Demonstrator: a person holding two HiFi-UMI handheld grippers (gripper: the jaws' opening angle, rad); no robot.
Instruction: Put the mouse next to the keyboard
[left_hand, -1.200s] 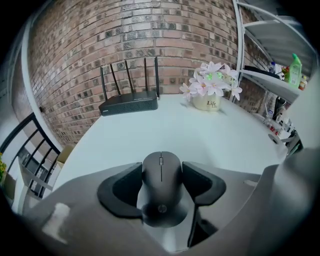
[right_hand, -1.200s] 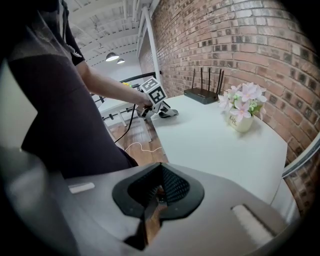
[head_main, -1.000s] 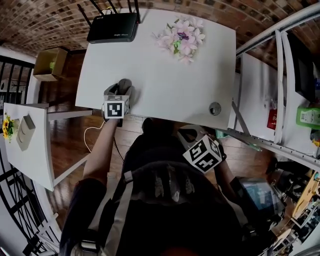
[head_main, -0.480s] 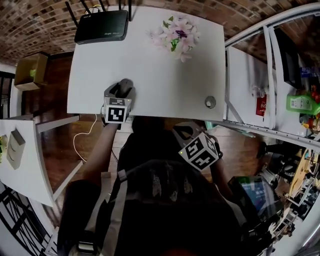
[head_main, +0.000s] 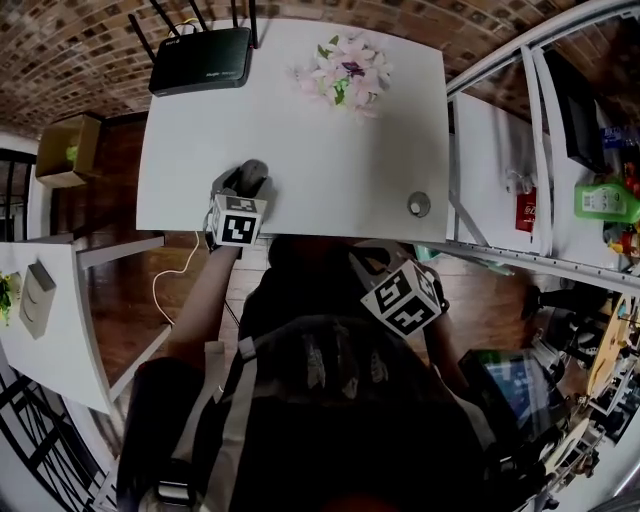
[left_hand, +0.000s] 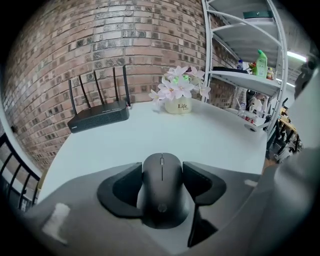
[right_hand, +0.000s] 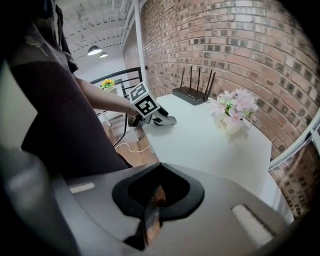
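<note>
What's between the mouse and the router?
Nothing: bare white tabletop separates the mouse from the router, clearest in the left gripper view.

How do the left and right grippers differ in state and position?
The left gripper holds the mouse; the right gripper is shut on nothing. The left gripper is at the table's near edge; the right gripper is off it, beside the person. Both carry marker cubes.
</note>
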